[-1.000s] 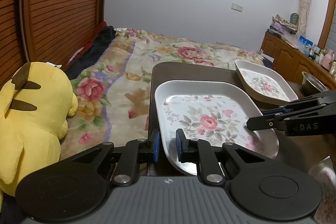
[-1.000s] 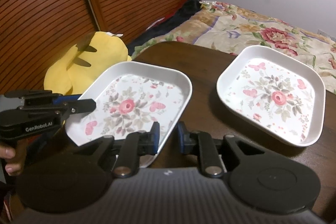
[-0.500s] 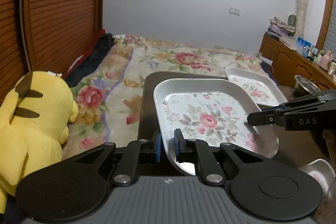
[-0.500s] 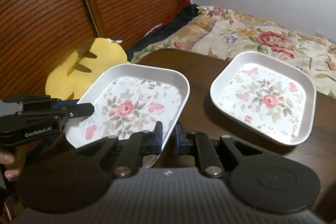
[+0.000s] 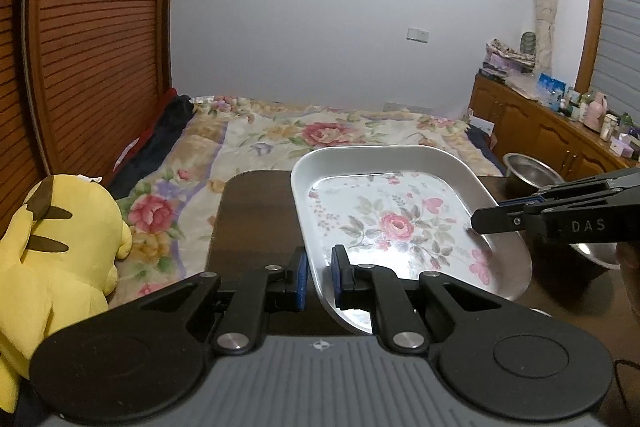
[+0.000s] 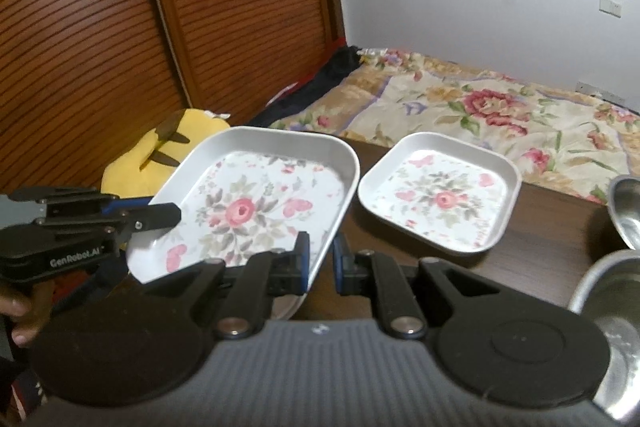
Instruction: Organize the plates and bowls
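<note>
- Large floral plate (image 5: 400, 227): centre-right of left wrist view, clear of the worktop (image 5: 256, 211). Stiff, prob light, glossy/slippery, chip-prone; grip the raised rim on opp. sides.
- Left tongs (image 5: 319, 277) pinch the near rim; right tongs (image 6: 320, 263) pinch the opp. edge.
- Vs earlier: plate lifted, nearer the smaller floral plate (image 6: 440, 199), right of centre in right wrist view.

My two grippers carry a floral plate (image 6: 256, 207) above the dark table (image 5: 256, 219). Bare tabletop lies open under its left side. A second floral plate (image 6: 440, 199) and metal bowls (image 6: 624, 215) crowd the right side.
</note>
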